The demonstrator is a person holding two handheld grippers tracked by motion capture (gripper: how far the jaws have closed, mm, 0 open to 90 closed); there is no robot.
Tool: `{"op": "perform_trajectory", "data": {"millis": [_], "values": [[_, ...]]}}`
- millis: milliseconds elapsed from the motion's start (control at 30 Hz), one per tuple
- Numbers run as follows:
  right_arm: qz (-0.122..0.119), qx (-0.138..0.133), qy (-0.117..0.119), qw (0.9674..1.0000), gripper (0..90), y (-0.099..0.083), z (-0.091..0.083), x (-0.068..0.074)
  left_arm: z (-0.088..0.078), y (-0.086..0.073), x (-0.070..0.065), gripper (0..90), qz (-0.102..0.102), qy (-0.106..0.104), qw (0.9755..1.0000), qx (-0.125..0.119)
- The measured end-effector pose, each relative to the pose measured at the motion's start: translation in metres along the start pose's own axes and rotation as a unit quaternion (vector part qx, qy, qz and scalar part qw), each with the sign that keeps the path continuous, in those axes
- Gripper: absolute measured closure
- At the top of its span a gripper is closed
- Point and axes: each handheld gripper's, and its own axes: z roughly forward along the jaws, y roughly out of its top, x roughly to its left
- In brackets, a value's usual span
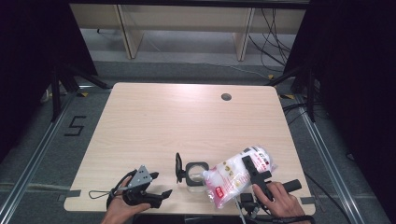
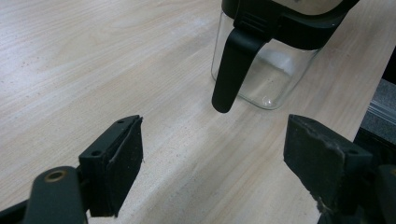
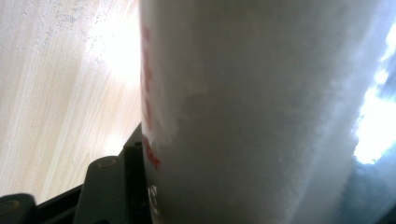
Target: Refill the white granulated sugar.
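Observation:
A clear glass jar [image 1: 196,179] with a black square rim stands near the table's front edge, its black lid [image 1: 178,168] swung open to the left. In the left gripper view the jar [image 2: 266,74] is just ahead, and a black clasp [image 2: 233,70] hangs down its side. My left gripper [image 1: 161,183] [image 2: 215,135] is open and holds nothing, a little left of the jar. My right gripper [image 1: 254,170] is shut on a plastic bag of white granules [image 1: 233,177] [image 3: 261,112] with red print. The bag is tilted, its lower end beside the jar's mouth.
The light wooden table [image 1: 187,121] has a round cable hole [image 1: 226,97] at the back right. A thin cord loop [image 1: 95,193] lies at the front left corner. Beyond the table are floor rails, cables and a wooden shelf frame [image 1: 187,28].

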Motion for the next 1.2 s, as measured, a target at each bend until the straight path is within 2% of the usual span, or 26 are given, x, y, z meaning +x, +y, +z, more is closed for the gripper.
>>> {"op": "perform_trajectory", "data": {"millis": [33, 100, 133, 167, 200, 267, 300, 333, 367, 400, 467, 500, 533, 567, 600, 633, 667, 700, 733, 767, 900, 933, 1000, 1033, 1133, 1200], "values": [[-0.034, 0.004, -0.005, 0.9994, 40.6, -0.0011, -0.0003, -0.005, 0.0004, -0.0002, -0.0007, 19.4, -0.008, -0.002, 1.0, 0.0], [-0.035, 0.004, -0.004, 0.9994, 40.6, -0.0008, 0.0001, -0.0053, 0.0004, 0.0003, -0.0004, 19.4, -0.004, 0.0, 1.0, 0.002], [-0.035, 0.004, -0.004, 0.9994, 40.7, -0.0006, 0.0001, -0.0051, -0.0004, 0.0005, 0.0007, 19.4, 0.009, 0.002, 0.9999, 0.007], [-0.033, 0.006, -0.005, 0.9994, 40.7, -0.0004, 0.0001, -0.0048, 0.0008, 0.0001, -0.0012, 19.4, -0.003, -0.003, 1.0, -0.005], [-0.035, 0.005, -0.004, 0.9994, 40.7, -0.0002, 0.0003, -0.0052, -0.0006, 0.0004, 0.0013, 19.4, 0.009, 0.0, 0.9999, 0.005], [-0.037, 0.001, -0.004, 0.9993, 40.8, 0.0, 0.0011, -0.0057, 0.0002, 0.0002, -0.0008, 19.4, -0.011, 0.0, 0.9999, -0.004], [-0.016, 0.008, 0.0, 0.9998, 40.8, -0.0006, 0.0001, -0.0026, 0.0005, 0.0001, -0.0012, 19.4, -0.014, 0.0, 0.9999, -0.006], [-0.03, 0.003, -0.001, 0.9995, 40.8, -0.0004, 0.0006, -0.0049, 0.0001, 0.0, -0.0003, 19.4, -0.006, -0.002, 1.0, -0.002], [-0.027, 0.003, -0.001, 0.9996, 40.9, -0.0008, 0.0007, -0.0047, 0.0008, -0.0002, -0.0013, 19.4, -0.011, -0.003, 0.9999, -0.005], [-0.035, 0.0, -0.001, 0.9994, 40.9, -0.0009, 0.0015, -0.0062, -0.0007, 0.0007, 0.0016, 19.4, 0.014, 0.0, 0.9999, 0.006], [-0.036, 0.002, -0.003, 0.9994, 40.9, -0.0012, 0.0013, -0.0054, 0.0007, 0.0001, -0.0004, 19.4, 0.0, -0.001, 1.0, -0.008], [-0.005, -0.006, -0.003, 1.0, 40.9, -0.001, 0.0022, -0.0016, 0.0001, 0.0004, -0.0002, 19.4, 0.002, -0.001, 1.0, -0.006], [0.001, -0.009, -0.003, 1.0, 41.0, -0.001, 0.0026, -0.0009, 0.0003, 0.0004, 0.0001, 19.4, 0.002, -0.001, 1.0, -0.008], [0.004, -0.008, 0.0, 1.0, 41.0, -0.0012, 0.003, -0.0002, 0.0005, -0.0001, -0.0014, 19.4, -0.013, 0.0, 0.9999, -0.007], [0.001, -0.015, -0.016, 0.9998, 41.0, -0.0014, 0.0035, 0.0002, 0.0004, 0.0002, -0.0015, 19.5, -0.015, 0.0, 0.9999, -0.008], [-0.006, -0.012, -0.017, 0.9998, 41.0, -0.0018, 0.0029, -0.0008, -0.0017, 0.001, -0.0004, 19.4, -0.004, 0.008, 0.9999, 0.007], [0.011, -0.015, -0.013, 0.9997, 41.0, -0.0019, 0.0033, 0.0012, 0.0, 0.0005, 0.0, 19.4, 0.001, -0.001, 1.0, -0.006], [0.007, -0.017, -0.016, 0.9997, 41.0, -0.002, 0.0033, 0.0, 0.0, 0.0005, 0.0003, 19.5, 0.005, -0.001, 1.0, -0.006], [-0.017, -0.004, -0.017, 0.9997, 41.1, -0.0034, 0.002, -0.0035, -0.0001, 0.0005, 0.0003, 19.5, 0.004, -0.001, 1.0, -0.005], [0.021, -0.001, 0.001, 0.9998, 41.1, -0.0025, 0.0014, 0.0004, 0.0002, 0.0005, 0.0005, 19.4, 0.004, -0.002, 1.0, -0.007], [0.013, -0.006, 0.003, 0.9999, 41.1, -0.0028, 0.0013, -0.0035, -0.001, 0.0006, 0.0016, 19.5, 0.01, 0.002, 0.9999, 0.002], [0.014, -0.005, 0.003, 0.9999, 41.1, -0.0027, 0.0015, -0.0028, 0.0003, 0.0002, 0.0004, 19.4, 0.001, -0.001, 1.0, -0.008], [0.014, -0.011, -0.001, 0.9998, 41.1, -0.0034, 0.0021, -0.0019, -0.0004, 0.0008, -0.0001, 19.5, 0.004, 0.001, 1.0, -0.006], [0.018, -0.019, -0.014, 0.9996, 41.1, -0.0041, 0.0036, -0.0001, -0.0003, 0.0007, -0.0001, 19.4, 0.004, 0.001, 1.0, -0.006], [0.034, -0.017, -0.009, 0.9992, 41.1, -0.004, 0.0041, 0.003, -0.0012, 0.0014, -0.0001, 19.4, 0.003, 0.001, 1.0, -0.001], [0.03, -0.019, -0.009, 0.9993, 41.1, -0.0039, 0.0043, 0.0024, -0.0005, 0.0007, -0.0002, 19.4, 0.004, 0.002, 1.0, -0.006]]}}
